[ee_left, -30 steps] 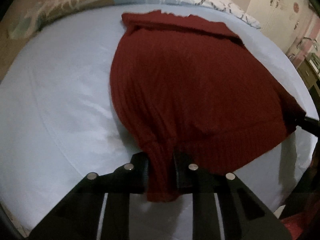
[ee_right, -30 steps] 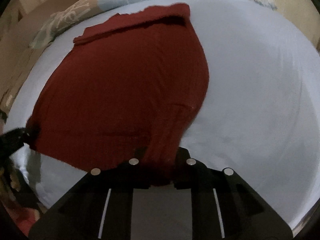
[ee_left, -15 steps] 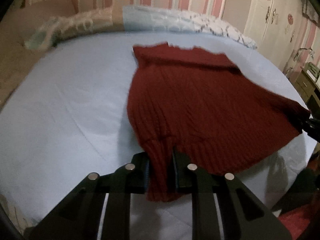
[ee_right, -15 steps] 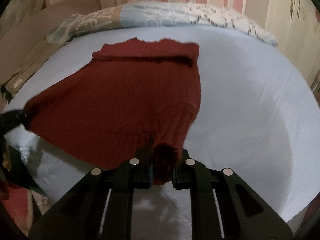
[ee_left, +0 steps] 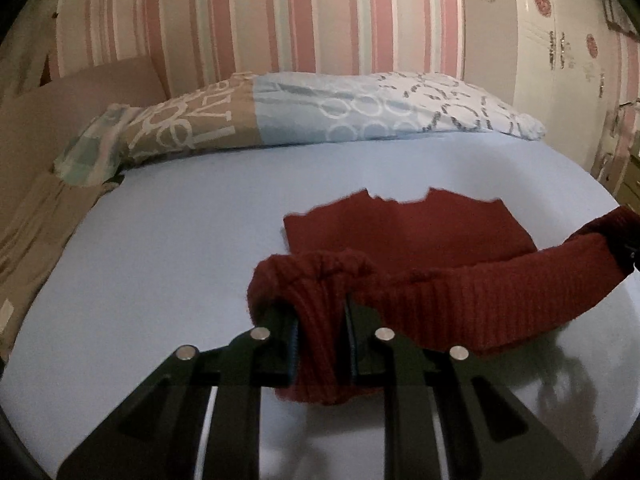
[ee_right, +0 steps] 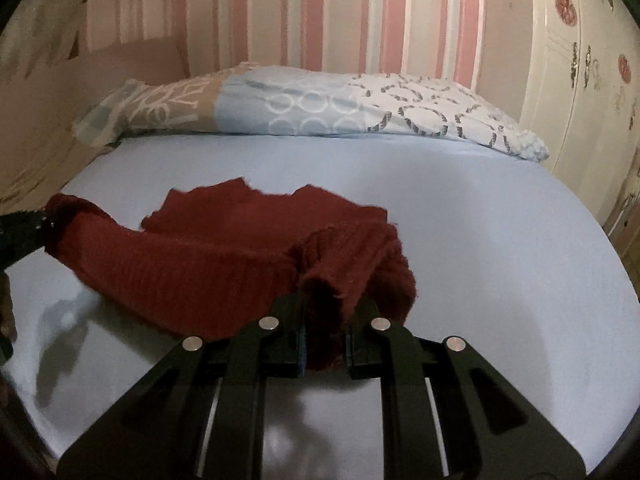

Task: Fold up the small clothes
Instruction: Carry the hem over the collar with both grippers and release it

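Observation:
A dark red ribbed knit garment (ee_left: 408, 232) lies on the light blue bed sheet (ee_left: 160, 240). Its near hem is lifted and curls over the flat far part. My left gripper (ee_left: 320, 320) is shut on one hem corner. My right gripper (ee_right: 324, 320) is shut on the other hem corner of the garment (ee_right: 224, 248). The hem hangs stretched between the two grippers. The right gripper also shows at the right edge of the left wrist view (ee_left: 630, 244), and the left gripper at the left edge of the right wrist view (ee_right: 24, 224).
A patterned blue and tan pillow (ee_left: 320, 112) lies along the head of the bed below a pink striped wall (ee_left: 304, 20). A white wardrobe (ee_right: 580, 80) stands at the right. A tan headboard and blanket (ee_left: 36, 200) border the bed's left side.
Both grippers have lifted the near hem and carried it forward over the garment. The cameras have tilted up, so the wall and pillow have come into view.

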